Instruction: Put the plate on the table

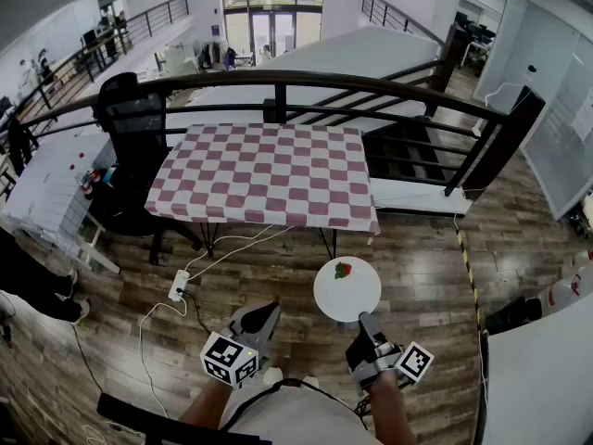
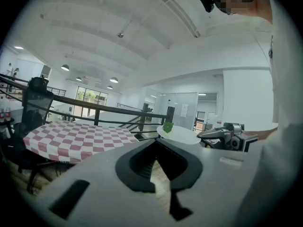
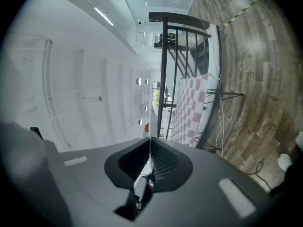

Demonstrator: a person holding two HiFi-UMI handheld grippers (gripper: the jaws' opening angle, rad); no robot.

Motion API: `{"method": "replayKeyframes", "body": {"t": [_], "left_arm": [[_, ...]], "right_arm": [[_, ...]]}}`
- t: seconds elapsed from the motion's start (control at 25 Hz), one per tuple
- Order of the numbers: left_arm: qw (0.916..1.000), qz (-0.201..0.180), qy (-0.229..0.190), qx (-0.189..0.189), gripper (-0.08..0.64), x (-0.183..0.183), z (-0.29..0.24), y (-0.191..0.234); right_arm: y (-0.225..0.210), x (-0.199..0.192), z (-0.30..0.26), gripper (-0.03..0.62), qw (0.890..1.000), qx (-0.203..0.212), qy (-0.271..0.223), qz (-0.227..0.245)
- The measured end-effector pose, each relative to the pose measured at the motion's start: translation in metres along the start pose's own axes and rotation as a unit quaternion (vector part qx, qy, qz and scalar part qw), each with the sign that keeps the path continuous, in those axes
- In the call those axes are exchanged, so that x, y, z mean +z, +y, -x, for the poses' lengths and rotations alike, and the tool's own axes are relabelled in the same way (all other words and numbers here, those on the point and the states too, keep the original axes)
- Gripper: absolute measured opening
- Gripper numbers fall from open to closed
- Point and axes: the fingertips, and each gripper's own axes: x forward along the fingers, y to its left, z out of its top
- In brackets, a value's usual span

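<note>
A white plate [image 1: 346, 290] with a strawberry [image 1: 343, 270] on it hangs level above the wooden floor, short of the table [image 1: 269, 170] with its red-and-white checked cloth. My right gripper [image 1: 363, 321] is shut on the plate's near rim. In the right gripper view the plate [image 3: 149, 122] shows edge-on as a thin white line between the jaws. My left gripper [image 1: 262, 315] is beside it on the left, shut and holding nothing. The left gripper view shows the plate [image 2: 182, 135], the strawberry's green leaf [image 2: 167, 127] and the table [image 2: 75, 138] ahead.
A black office chair [image 1: 134, 123] stands at the table's left side. A dark railing [image 1: 306, 82] runs behind the table, with stairs [image 1: 408, 151] at the right. A white power strip [image 1: 179, 286] and cables lie on the floor. A white desk [image 1: 46, 193] stands at the left.
</note>
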Motion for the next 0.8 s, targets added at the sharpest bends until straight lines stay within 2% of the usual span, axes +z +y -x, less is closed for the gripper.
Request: {"method": "replayKeyframes", "body": {"t": [0.36,0.8], "left_arm": [[0.9999,0.009,-0.006,0.012,0.005,-0.001,0.023,0.023],[0.9998,0.016,-0.012,0.005,0.005,-0.002,0.052,0.042]], "right_arm": [[0.001,-0.026,-0.011,0.018,1.0,0.0,0.004,0.002],[0.007,-0.057,-0.018,0.018,1.0,0.012,-0.001,0.009]]}}
